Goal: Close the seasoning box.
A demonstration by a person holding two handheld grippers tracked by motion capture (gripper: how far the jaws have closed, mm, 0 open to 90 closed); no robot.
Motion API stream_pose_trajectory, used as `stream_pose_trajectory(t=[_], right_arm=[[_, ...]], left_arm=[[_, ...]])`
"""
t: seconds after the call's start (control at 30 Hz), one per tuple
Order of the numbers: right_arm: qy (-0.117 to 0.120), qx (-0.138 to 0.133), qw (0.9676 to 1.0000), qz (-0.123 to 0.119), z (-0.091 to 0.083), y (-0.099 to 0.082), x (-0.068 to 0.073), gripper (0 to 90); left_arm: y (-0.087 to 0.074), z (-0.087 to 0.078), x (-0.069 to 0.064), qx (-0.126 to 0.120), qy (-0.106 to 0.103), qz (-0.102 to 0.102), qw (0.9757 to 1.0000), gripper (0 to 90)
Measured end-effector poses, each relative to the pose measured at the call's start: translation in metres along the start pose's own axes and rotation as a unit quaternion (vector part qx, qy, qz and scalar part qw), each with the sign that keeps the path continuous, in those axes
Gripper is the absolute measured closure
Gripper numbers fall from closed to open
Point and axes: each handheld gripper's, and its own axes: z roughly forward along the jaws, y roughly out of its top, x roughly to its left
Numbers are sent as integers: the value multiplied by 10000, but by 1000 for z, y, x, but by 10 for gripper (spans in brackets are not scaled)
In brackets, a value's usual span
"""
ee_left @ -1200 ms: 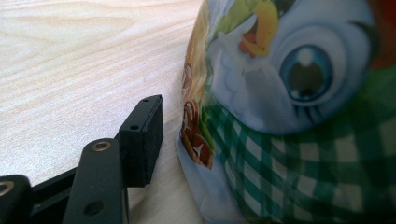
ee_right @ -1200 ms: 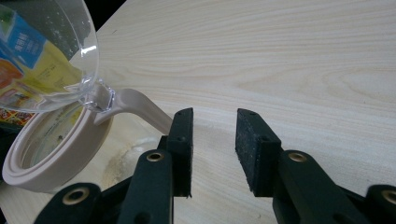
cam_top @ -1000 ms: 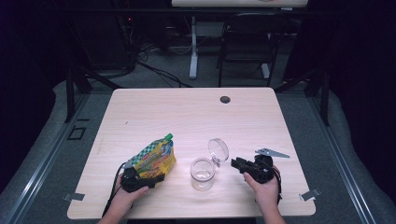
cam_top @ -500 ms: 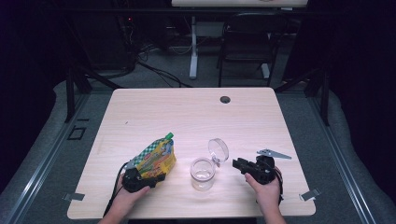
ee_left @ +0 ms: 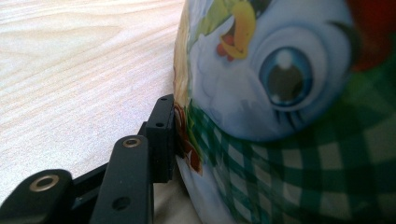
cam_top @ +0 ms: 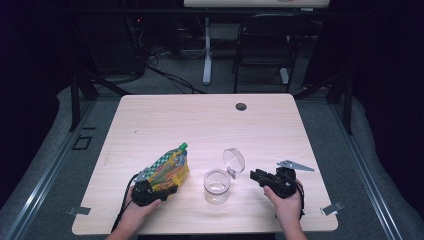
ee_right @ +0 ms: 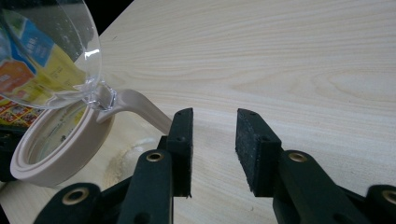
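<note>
Two hand-held grippers are yours: the left hand-held gripper (cam_top: 165,191), jaws just closing, squeezes the near end of the snack pouch (cam_top: 170,167), which lies on the counter (cam_top: 200,125) pointing away from you, while the right hand-held gripper (cam_top: 256,175) waits, jaws apart, beside the jar (cam_top: 217,186).

**Pouch and open jar near the front edge**

The pouch (cam_top: 170,169), green-checked and yellow with a green cap, lies slanted toward the tabletop's front-left corner. The clear jar (cam_top: 217,186) stands upright at mid-front edge, its hinged lid (cam_top: 233,161) open.
</note>
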Motion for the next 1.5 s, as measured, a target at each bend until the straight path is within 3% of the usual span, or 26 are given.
stream_pose_trajectory(t=[0.3,0.6,0.77,0.87,1.0,1.03,1.1,1.2,1.23,1.27,1.3,1.33,1.37,1.4,1.43,1.5], right_arm=[[19,-117,9998,-148,-5,2,6,656],[-85,-213,9978,-614,-15,11,21,608],[-63,-170,9974,-697,-19,18,29,600],[-330,-19,9953,-915,-20,25,38,545],[-433,35,9924,-1150,-30,27,46,535],[-426,65,9923,-1158,-33,27,49,550],[-381,126,9922,-1179,-36,27,51,569],[-303,199,9881,-1494,-44,26,58,604],[-303,199,9881,-1494,-44,26,58,604],[-309,199,9859,-1634,-46,25,63,605],[-309,199,9859,-1634,-46,25,63,605],[-348,154,9830,-1794,-46,25,69,592],[-348,154,9830,-1794,-46,25,69,592],[-413,128,9792,-1981,-47,24,75,597],[-423,158,9774,-2064,-47,24,78,605],[-424,145,9761,-2125,-47,23,81,615]], left_arm=[[3,-3,-4,27,27,207,9998,570],[11,-16,-9,-115,130,396,9991,571],[14,-21,-11,-176,195,458,9986,571],[16,-24,-11,-224,237,438,9985,571],[21,-32,-13,-289,312,629,9971,572],[23,-38,-16,-282,434,785,9956,572],[25,-40,-17,-290,458,851,9949,572],[31,-49,-18,-330,617,999,9925,572],[31,-49,-18,-330,617,999,9925,572],[36,-54,-17,-226,784,1155,9900,572],[36,-54,-17,-226,784,1155,9900,572],[40,-58,-15,-192,876,1221,9885,572],[40,-58,-15,-192,876,1221,9885,572],[43,-61,-13,-174,935,1251,9876,572],[45,-62,-12,-178,967,1262,9871,572],[47,-63,-12,-166,1009,1294,9863,572]])
